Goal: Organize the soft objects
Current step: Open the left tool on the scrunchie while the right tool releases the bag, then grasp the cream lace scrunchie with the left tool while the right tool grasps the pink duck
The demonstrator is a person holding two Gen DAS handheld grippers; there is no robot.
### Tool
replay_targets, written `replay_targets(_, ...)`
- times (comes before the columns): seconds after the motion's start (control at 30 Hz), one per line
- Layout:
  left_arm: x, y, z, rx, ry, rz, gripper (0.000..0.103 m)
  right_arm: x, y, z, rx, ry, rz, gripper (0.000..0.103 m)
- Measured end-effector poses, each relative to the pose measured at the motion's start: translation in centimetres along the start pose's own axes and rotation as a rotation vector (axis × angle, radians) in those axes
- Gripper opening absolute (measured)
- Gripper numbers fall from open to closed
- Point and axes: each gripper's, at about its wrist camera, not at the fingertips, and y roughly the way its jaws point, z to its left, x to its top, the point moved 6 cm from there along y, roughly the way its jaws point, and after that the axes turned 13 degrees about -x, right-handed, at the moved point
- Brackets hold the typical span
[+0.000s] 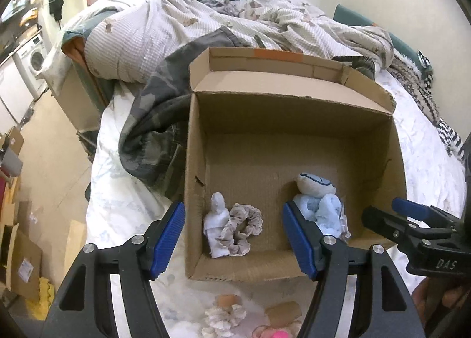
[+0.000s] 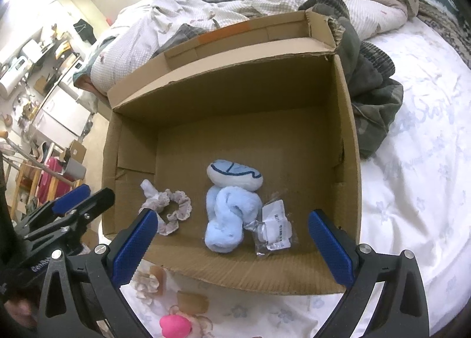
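An open cardboard box [image 2: 229,270] sits on a bed covered by a white floral sheet [image 2: 412,190], its lid flap folded back toward a heap of rumpled bedding [image 1: 176,31]. A dark camouflage-patterned garment [image 1: 153,131] lies against one side wall of the box.

Inside the box, all the soft things are gathered along the near wall. Toward the near left corner lies a beige ruffled scrunchie [image 2: 176,211], touching a small white cloth bundle [image 1: 216,220]. Near the middle of that wall is a twisted light blue fluffy piece [image 2: 225,220], with a white and blue rolled pair of socks [image 2: 235,176] just behind it, touching it. Just beside the blue piece, toward the near right corner, lies a small clear plastic packet [image 2: 272,229] with a printed label.

Two handheld grippers hover over the near edge of the box. The left gripper [image 1: 235,237] has its blue pads partly spread, nothing between them. The right gripper [image 2: 232,243] has its pads spread wide and holds nothing.

On the sheet in front of the box lie a cream scrunchie [image 1: 225,317], a cardboard tube [image 1: 284,313] and a bright pink soft object [image 2: 173,326].
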Motion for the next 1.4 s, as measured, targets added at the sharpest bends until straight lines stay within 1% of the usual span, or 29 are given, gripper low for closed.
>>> replay_targets(0.13, -0.4, -1.1, 0.8, 0.0, -0.025, 0.001, 0.065, -0.6, -0.5, -0.2, -0.01, 0.002, -0.002, 0.103)
replay_targets(0.3, -1.9, -2.3, 2.9, 0.017, -0.093, 0.023, 0.065, -1.5, -1.5, -0.6, -0.022, -0.002, -0.007, 0.103)
replay_targets(0.47, -4.2, -2.6, 4.5, 0.025, -0.159, 0.079, 0.065, -2.5, -2.5, -0.4, -0.019, -0.013, -0.012, 0.103)
replay_targets(0.53, -5.3, -2.5, 4.8, 0.033, -0.177, 0.122, 0.065, -3.1, -3.0, -0.1, -0.01, -0.016, -0.014, 0.103)
replay_targets(0.57, -5.9, -2.4, 5.0, 0.037, -0.177, 0.161, 0.065, -3.4, -3.1, 0.0, -0.003, -0.017, -0.012, 0.103)
replay_targets(0.67, -7.2, -2.1, 5.5, 0.015, -0.213, 0.199, 0.065, -4.8, -3.4, 0.5, 0.007, -0.032, 0.007, 0.103)
replay_targets(0.77, -8.7, -1.9, 5.9, 0.017, -0.233, 0.232, 0.065, -6.6, -3.2, 0.8, 0.0, -0.049, 0.056, 0.103)
replay_targets(0.87, -9.5, -1.5, 6.0, 0.01, -0.232, 0.265, 0.065, -8.2, -2.7, 1.1, 0.059, -0.017, 0.118, 0.103)
replay_targets(0.9, -9.9, -1.1, 5.8, -0.009, -0.228, 0.282, 0.065, -8.8, -2.5, 1.3, 0.071, -0.017, 0.143, 0.103)
replay_targets(1.0, -11.1, -0.1, 5.3, -0.01, -0.205, 0.341, 0.065, -10.6, -1.4, 2.1, 0.069, -0.048, 0.211, 0.103)
replay_targets(1.07, -11.7, 0.9, 4.8, -0.027, -0.213, 0.375, 0.065, -11.7, -0.5, 2.9, 0.099, -0.056, 0.271, 0.103)
replay_targets(1.13, -12.2, 2.2, 4.7, -0.024, -0.221, 0.405, 0.065, -12.6, 0.3, 3.8, 0.123, -0.071, 0.322, 0.103)
replay_targets(1.17, -12.4, 2.8, 4.6, -0.03, -0.225, 0.422, 0.065, -13.1, 0.7, 4.2, 0.134, -0.08, 0.345, 0.101)
replay_targets(1.23, -12.7, 3.7, 4.5, -0.044, -0.235, 0.443, 0.064, -13.9, 1.5, 4.9, 0.157, -0.086, 0.392, 0.086)
replay_targets(1.3, -12.8, 4.3, 4.5, -0.045, -0.246, 0.453, 0.063, -14.6, 2.4, 5.5, 0.165, -0.095, 0.424, 0.084)
replay_targets(1.33, -12.8, 4.6, 4.4, -0.049, -0.247, 0.457, 0.058, -14.8, 2.7, 5.8, 0.165, -0.106, 0.431, 0.083)
replay_targets(1.37, -12.8, 4.8, 4.2, -0.055, -0.249, 0.46, 0.047, -14.9, 2.9, 6.1, 0.167, -0.113, 0.434, 0.082)
replay_targets(1.4, -12.9, 5.1, 4.0, -0.066, -0.253, 0.468, 0.041, -15.0, 3.1, 6.5, 0.178, -0.118, 0.436, 0.078)
